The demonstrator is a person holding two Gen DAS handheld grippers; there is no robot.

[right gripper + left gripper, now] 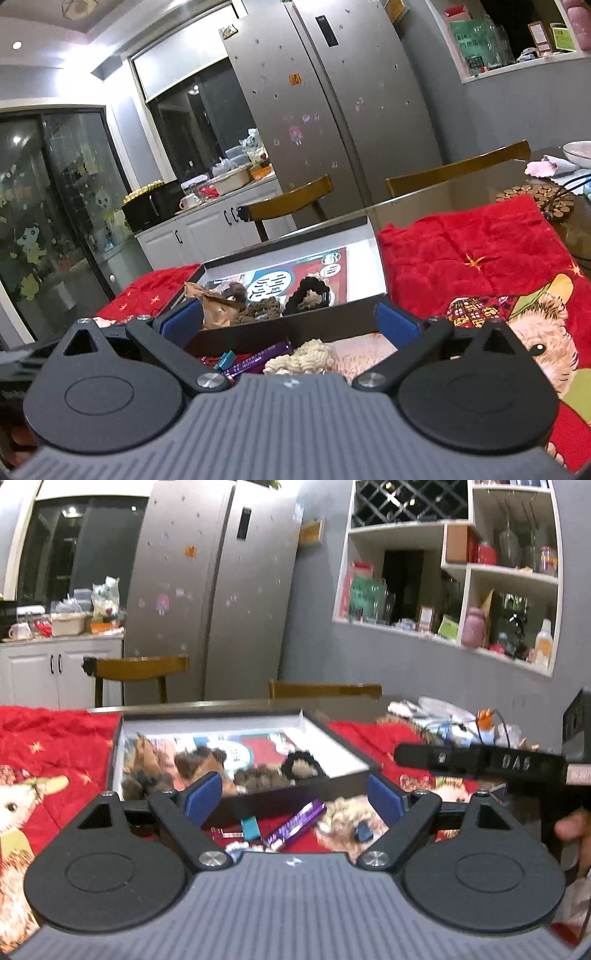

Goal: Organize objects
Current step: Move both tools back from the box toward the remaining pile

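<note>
Red plush blanket point(476, 251) over the table. On it a shallow black box point(354, 775) holding brown and black hair scrunchies point(299, 766). Near side, just outside the box wall: purple wrapper point(295, 823), small teal piece point(250, 828). Left gripper point(295, 799) and right gripper point(288, 325) both gape wide over these, nothing held.

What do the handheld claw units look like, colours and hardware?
Both match: left claw and right claw have blue pads on black link arms, silver pivot screws, round black discs and a ribbed grey body. In the left view, the right unit's black bar bears embossed lettering.
</note>
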